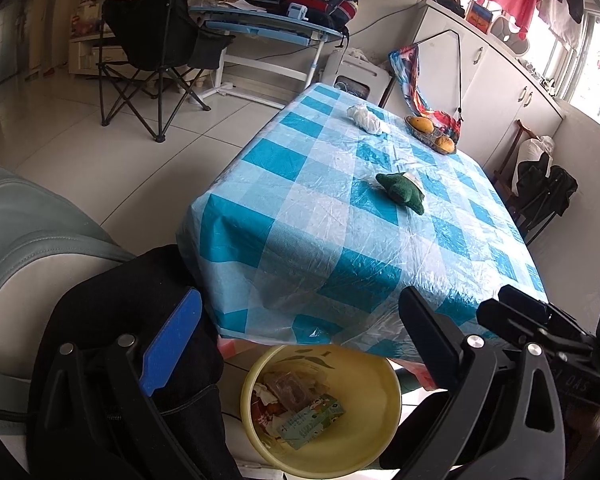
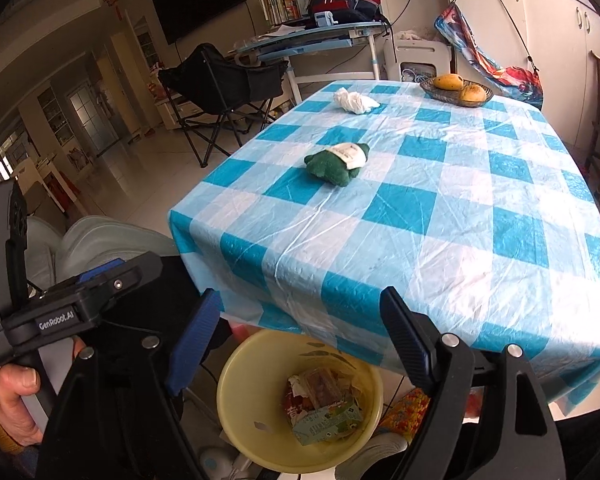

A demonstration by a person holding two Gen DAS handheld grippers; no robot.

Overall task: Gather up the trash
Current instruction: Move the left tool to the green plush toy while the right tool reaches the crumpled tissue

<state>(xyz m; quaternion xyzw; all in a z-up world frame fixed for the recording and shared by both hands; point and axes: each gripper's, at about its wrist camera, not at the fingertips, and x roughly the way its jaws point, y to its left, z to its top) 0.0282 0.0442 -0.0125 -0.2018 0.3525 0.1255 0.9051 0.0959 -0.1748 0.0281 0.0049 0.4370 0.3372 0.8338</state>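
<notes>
A yellow trash bin [image 1: 380, 432] [image 2: 236, 420] stands on the floor below the table's near edge, with a green carton [image 1: 312, 420] [image 2: 328, 420] and wrappers inside. A crumpled white tissue [image 1: 364, 118] [image 2: 354, 101] lies at the far side of the blue-checked table [image 1: 340, 240] [image 2: 420, 208]. My left gripper [image 1: 300, 344] is open and empty above the bin. My right gripper [image 2: 304, 344] is open and empty above the bin too. The left gripper's body also shows in the right wrist view [image 2: 60, 312].
A green plush toy [image 1: 402, 192] [image 2: 336, 162] lies mid-table. A fruit basket [image 1: 432, 132] [image 2: 456, 90] sits at the far edge. A black folding chair [image 1: 156, 48] [image 2: 224, 84], a desk [image 1: 260, 20] and a grey sofa [image 1: 28, 240] stand around.
</notes>
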